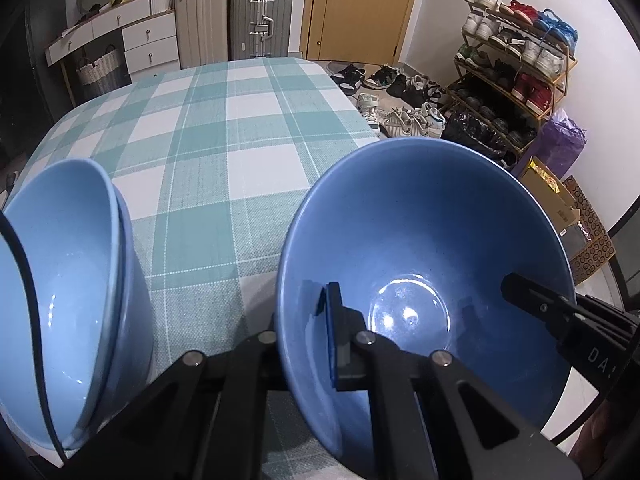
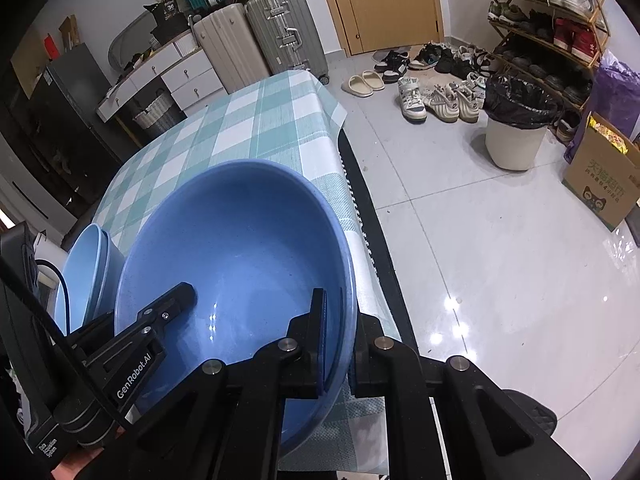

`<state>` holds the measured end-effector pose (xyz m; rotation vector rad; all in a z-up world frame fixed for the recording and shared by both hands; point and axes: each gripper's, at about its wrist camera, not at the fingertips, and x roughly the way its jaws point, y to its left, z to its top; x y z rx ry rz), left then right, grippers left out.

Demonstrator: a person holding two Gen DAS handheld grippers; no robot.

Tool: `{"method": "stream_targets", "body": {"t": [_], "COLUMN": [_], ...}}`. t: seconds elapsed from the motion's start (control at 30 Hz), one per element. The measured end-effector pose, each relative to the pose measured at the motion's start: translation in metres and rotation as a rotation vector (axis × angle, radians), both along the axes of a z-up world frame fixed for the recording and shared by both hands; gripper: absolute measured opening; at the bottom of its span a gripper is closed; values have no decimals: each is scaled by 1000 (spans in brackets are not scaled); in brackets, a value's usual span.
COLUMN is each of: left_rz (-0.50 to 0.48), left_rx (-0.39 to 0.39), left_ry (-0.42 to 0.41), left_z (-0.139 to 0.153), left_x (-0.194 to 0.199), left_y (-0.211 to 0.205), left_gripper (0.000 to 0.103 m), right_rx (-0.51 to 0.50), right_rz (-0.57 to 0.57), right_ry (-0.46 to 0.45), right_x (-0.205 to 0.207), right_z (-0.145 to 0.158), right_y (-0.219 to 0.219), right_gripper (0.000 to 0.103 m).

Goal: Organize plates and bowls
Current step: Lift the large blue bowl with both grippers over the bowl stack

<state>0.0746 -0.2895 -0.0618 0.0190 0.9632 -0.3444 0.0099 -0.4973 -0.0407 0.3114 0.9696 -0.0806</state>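
Observation:
A large blue bowl (image 1: 424, 248) sits tilted at the near right part of the checked table (image 1: 224, 128). My left gripper (image 1: 308, 336) is shut on its left rim, one finger inside and one outside. My right gripper (image 2: 340, 340) is shut on its right rim (image 2: 348, 280); its finger (image 1: 532, 292) shows in the left wrist view. The bowl (image 2: 240, 248) fills the right wrist view, where my left gripper's finger (image 2: 176, 300) reaches into it. Two stacked light-blue bowls (image 1: 68, 280) stand to the left, also in the right wrist view (image 2: 86, 264).
The table's right edge (image 2: 352, 184) drops to a tiled floor beside the big bowl. Beyond are a bin (image 2: 516, 128), a cardboard box (image 2: 604, 180), shoes and a shoe rack (image 1: 516, 64). Suitcases (image 1: 260, 16) and drawers stand behind the table.

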Motion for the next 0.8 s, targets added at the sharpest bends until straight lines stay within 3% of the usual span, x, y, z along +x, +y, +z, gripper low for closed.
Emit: {"method": "stream_targets", "body": {"t": [0.5,0.8], "left_rz": [-13,23], "left_rx": [-50,-91], "left_ry": [-102,-169], "left_z": [51,92], "left_x": [-25,-41], "left_y": [8,31], "left_gripper": [5,5], "right_rx": [-36,-70], "right_rz": [-39,-16], "right_ry": [-103,-181], "right_x": [-34,-50], "right_z": [51,96], "right_y": [9,27], "right_gripper": [8,8]}}
